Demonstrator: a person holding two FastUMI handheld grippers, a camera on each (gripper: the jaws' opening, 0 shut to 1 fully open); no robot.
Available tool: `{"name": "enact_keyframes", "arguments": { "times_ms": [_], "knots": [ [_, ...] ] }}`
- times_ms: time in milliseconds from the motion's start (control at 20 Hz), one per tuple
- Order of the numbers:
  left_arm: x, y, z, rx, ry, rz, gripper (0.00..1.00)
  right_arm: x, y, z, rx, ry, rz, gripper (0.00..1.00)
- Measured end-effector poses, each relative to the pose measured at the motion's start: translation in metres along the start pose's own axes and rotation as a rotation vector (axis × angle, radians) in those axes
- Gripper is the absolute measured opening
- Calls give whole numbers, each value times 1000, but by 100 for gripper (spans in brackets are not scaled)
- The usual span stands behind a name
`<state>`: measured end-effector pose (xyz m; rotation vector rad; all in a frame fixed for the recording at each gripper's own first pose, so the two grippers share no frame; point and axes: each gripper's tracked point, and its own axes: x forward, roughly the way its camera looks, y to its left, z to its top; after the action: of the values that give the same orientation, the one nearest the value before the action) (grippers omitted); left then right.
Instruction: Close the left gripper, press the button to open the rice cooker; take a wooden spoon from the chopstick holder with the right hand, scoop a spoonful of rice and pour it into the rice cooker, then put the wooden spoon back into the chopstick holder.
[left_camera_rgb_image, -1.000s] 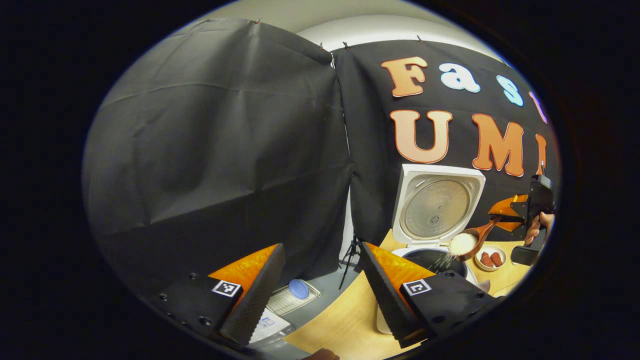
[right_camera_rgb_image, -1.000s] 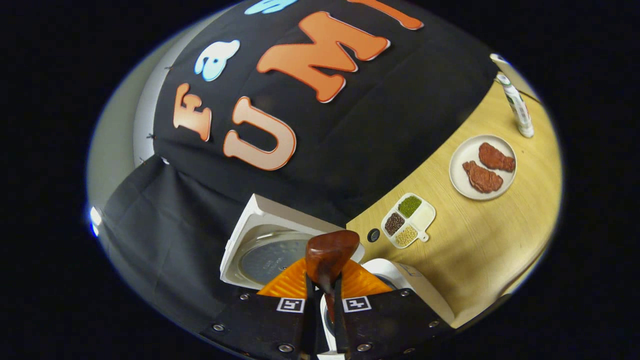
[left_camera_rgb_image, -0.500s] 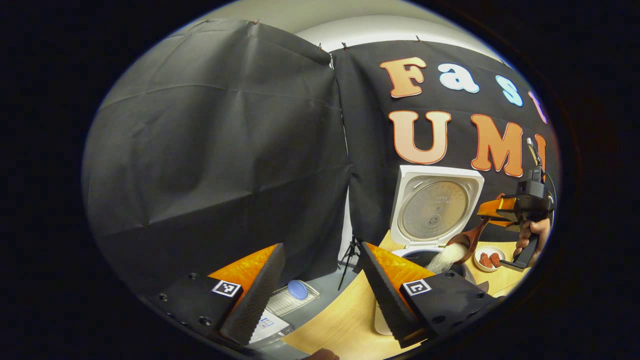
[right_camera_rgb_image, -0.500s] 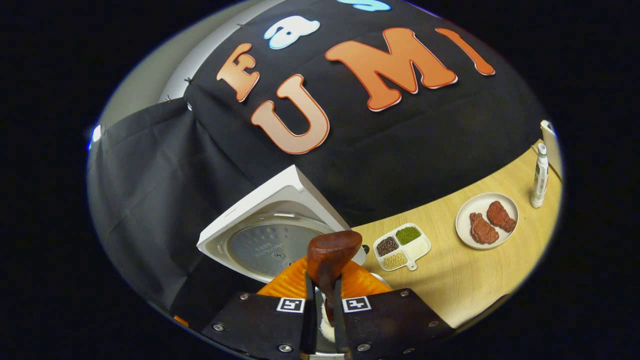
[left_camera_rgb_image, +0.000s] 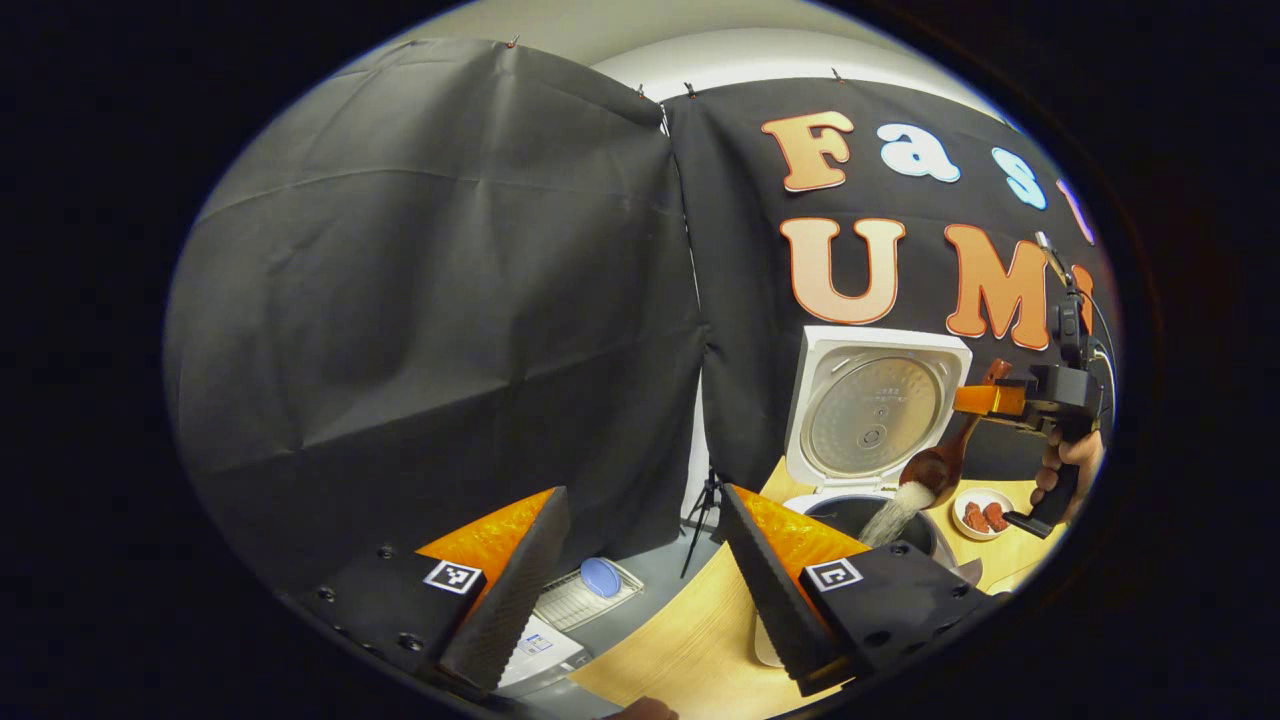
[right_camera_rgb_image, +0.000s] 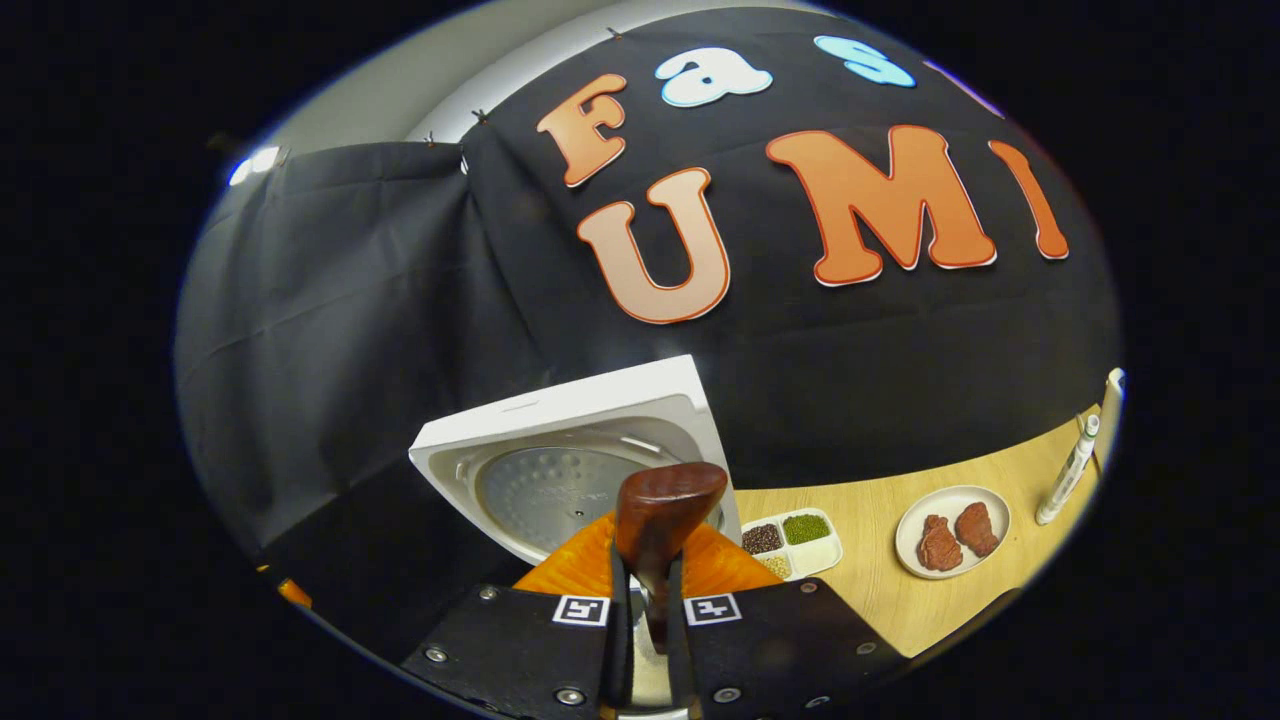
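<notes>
The left gripper hangs low beside the table with its two fingers spread wide apart and nothing between them; past its fingertips sit a wire tray and a small blue disc on a grey surface, too small to make out further. To the right in the left gripper view, the white rice cooker stands on the pale wooden table with its square lid raised upright, the metal inner plate facing out. The pot's dark mouth is partly cut off behind the left gripper's finger. Over it, the brown wooden spoon is tipped bowl-down, and a stream of white rice is falling into the pot. The right gripper has its fingers clamped together on the spoon's handle, whose rounded end sticks up between them in the right gripper view. A hand holds that gripper at the far right. Farther right on the table lie a divided white dish of beans, a round white plate with two reddish pieces, and a slim white tube.
</notes>
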<state>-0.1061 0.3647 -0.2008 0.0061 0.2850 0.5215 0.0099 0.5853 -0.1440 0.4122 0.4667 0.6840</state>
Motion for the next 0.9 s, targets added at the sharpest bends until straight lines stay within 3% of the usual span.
{"name": "enact_keyframes", "arguments": {
  "times_ms": [450, 900],
  "knots": [
    [-6, -2, -5, 5, 3, -6, 100, -2, 21, 13, -197, -34, 60, 13],
    [-9, -6, -6, 9, 5, -8, 100, -27, 64, 13, -456, -84, 185, 13]
  ]
}}
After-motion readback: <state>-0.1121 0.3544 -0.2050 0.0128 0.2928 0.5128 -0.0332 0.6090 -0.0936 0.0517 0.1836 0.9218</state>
